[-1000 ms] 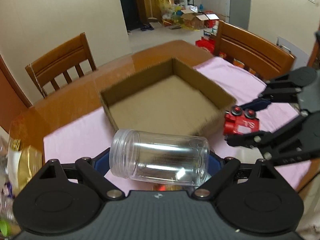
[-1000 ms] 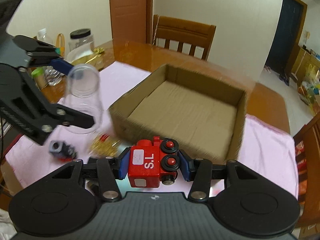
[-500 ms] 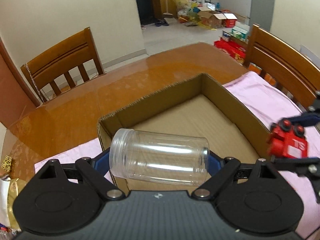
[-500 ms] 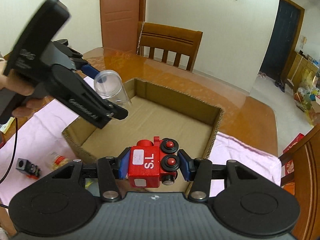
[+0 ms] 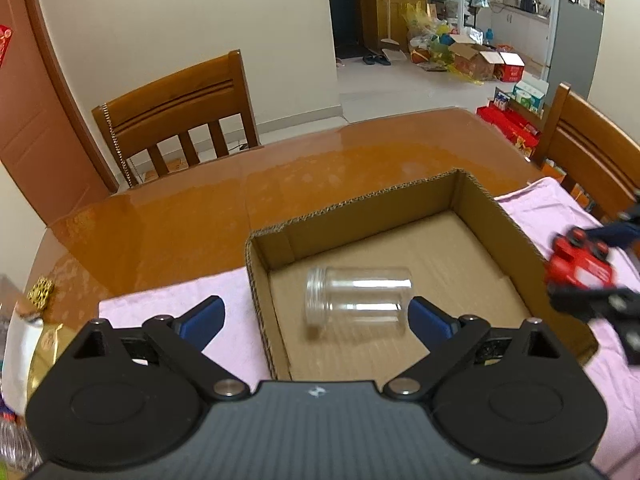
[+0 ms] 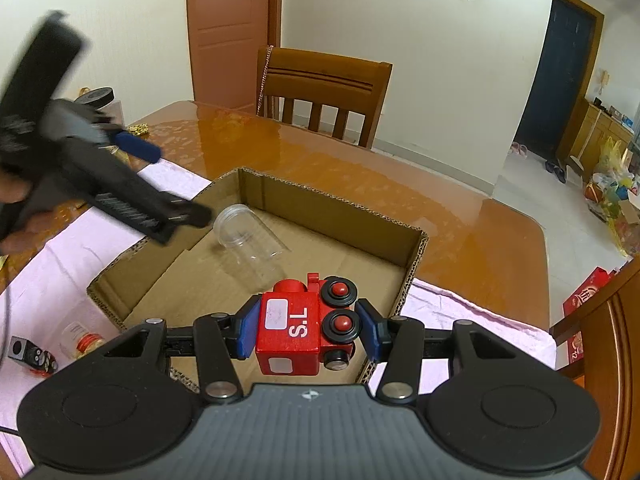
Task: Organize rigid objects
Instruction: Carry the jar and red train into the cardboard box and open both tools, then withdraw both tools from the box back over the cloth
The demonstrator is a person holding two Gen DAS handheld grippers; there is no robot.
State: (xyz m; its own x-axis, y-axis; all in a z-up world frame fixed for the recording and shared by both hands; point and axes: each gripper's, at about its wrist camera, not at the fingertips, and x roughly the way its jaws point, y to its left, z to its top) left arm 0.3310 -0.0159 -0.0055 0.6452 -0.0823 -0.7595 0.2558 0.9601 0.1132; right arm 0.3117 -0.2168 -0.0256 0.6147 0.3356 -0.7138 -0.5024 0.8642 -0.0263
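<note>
Bright, even daylight; glossy glare across the table (image 5: 304, 184). Strong fisheye bending and dark corners. Motion blur on the left gripper (image 6: 136, 184) and toy train (image 5: 580, 268).

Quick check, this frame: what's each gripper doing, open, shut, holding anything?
Left gripper: open, empty; the clear jar lies in the cardboard box.
Right gripper: shut on the red toy train.

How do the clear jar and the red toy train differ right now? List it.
1. The clear jar lies on its side on the cardboard box floor; the red toy train is held above the box's near edge.
2. The jar is free of the open left gripper; the right gripper clamps the train.
3. The jar is transparent, the train opaque red.
</note>
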